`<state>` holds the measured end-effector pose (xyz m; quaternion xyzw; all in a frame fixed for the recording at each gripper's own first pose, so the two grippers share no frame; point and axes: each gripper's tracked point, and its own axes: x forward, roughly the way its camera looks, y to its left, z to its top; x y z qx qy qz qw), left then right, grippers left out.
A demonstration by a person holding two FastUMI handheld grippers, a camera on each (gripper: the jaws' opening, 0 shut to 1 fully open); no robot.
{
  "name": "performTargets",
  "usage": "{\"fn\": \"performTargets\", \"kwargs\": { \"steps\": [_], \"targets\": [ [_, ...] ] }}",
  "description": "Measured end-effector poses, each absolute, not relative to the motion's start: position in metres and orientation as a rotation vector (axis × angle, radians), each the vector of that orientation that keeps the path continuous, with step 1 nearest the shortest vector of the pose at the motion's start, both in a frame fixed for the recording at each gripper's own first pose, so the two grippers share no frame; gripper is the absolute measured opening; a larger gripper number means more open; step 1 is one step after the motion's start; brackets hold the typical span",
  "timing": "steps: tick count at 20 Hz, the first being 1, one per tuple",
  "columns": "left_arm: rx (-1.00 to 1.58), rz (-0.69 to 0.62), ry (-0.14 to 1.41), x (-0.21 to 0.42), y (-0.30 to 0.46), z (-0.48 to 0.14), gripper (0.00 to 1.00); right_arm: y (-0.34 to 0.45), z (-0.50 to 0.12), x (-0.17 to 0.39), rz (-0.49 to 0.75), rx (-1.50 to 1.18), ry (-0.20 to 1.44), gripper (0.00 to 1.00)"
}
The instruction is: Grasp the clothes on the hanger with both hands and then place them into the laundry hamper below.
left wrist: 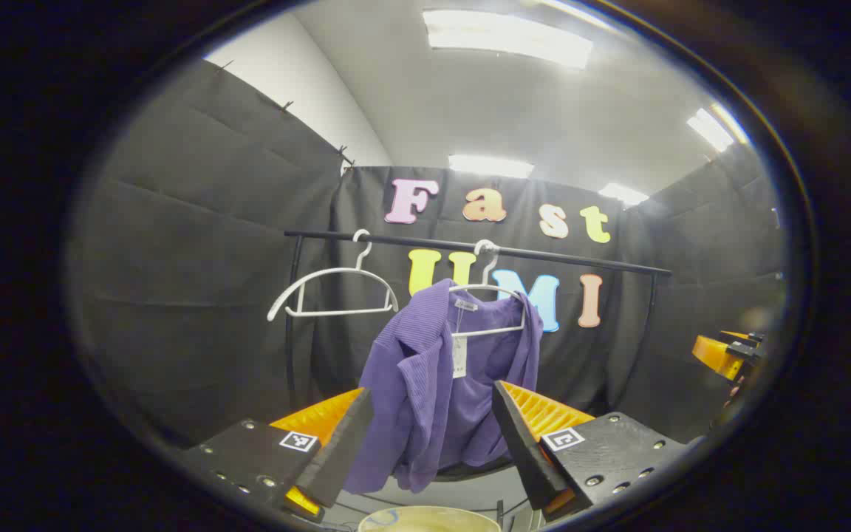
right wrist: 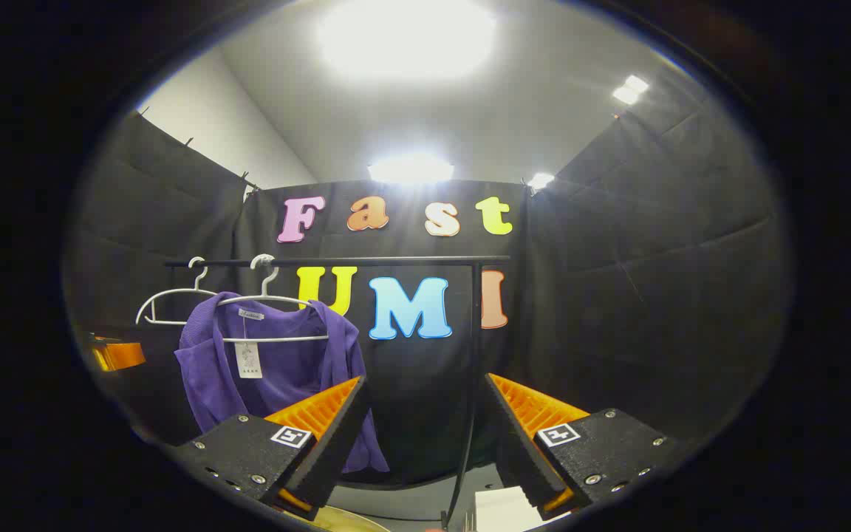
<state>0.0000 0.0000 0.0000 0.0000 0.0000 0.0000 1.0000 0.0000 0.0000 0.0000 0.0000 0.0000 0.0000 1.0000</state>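
Currently approach | my left gripper (left wrist: 431, 436) and right gripper (right wrist: 422, 436): both spread wide, empty | purple shirt (left wrist: 444, 369) on hanger (left wrist: 486, 295) dead ahead of left, offset left of right | hamper (left wrist: 429, 519) below.

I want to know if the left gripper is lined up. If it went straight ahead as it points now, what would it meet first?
Most likely the purple shirt on its white hanger: it hangs between the open left gripper fingers, though depth is unclear.

Right gripper (right wrist: 425, 436) open, holding nothing. Purple shirt (right wrist: 270, 377) on hanger (right wrist: 267, 295) on rail (right wrist: 366, 261), lower left. Empty hanger (right wrist: 167, 299) beside.
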Motion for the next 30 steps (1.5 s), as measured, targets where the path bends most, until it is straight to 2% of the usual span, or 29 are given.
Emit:
{"fn": "performTargets", "kwargs": {
  "steps": [3,4,7,8,13,14,16,17,18,23,28,29,30],
  "targets": [
    [-0.01,-0.021,0.018,0.001,-0.005,-0.006,0.98,0.005,-0.005,-0.002,0.006,0.002,0.012,0.95],
    [-0.011,-0.029,0.017,0.001,-0.006,-0.006,0.94,0.006,-0.005,-0.003,0.004,0.004,0.013,0.95],
    [-0.011,-0.045,0.024,0.005,-0.009,-0.008,0.98,0.007,-0.011,-0.003,-0.006,0.011,0.025,0.95],
    [-0.01,-0.046,0.027,0.008,-0.009,-0.009,0.89,0.006,-0.012,-0.003,-0.008,0.012,0.028,0.95],
    [-0.021,-0.052,0.03,0.013,-0.011,-0.009,0.89,0.0,-0.015,-0.003,-0.029,0.019,0.031,0.95],
    [-0.02,-0.052,0.032,0.014,-0.011,-0.009,0.98,0.0,-0.015,-0.003,-0.03,0.022,0.034,0.95],
    [-0.015,-0.049,0.037,0.016,-0.011,-0.009,0.89,0.005,-0.016,0.001,-0.022,0.03,0.043,0.95],
    [-0.012,-0.045,0.042,0.019,-0.012,-0.01,0.89,0.008,-0.017,0.004,-0.014,0.032,0.047,0.95],
    [-0.01,-0.039,0.056,0.023,-0.011,-0.011,0.98,0.012,-0.016,0.008,-0.006,0.032,0.05,0.95],
    [-0.059,0.004,0.059,0.039,-0.009,-0.003,0.98,0.039,-0.004,0.037,0.055,0.044,0.059,0.95],
    [-0.123,0.104,0.112,0.077,-0.002,-0.014,0.98,0.08,-0.003,0.091,0.182,0.054,0.091,0.95],
    [-0.125,0.12,0.119,0.084,-0.001,-0.016,0.94,0.088,-0.006,0.104,0.204,0.061,0.106,0.95],
    [-0.119,0.128,0.121,0.089,-0.003,-0.017,0.98,0.098,-0.009,0.117,0.232,0.069,0.12,0.95]
  ]
}}
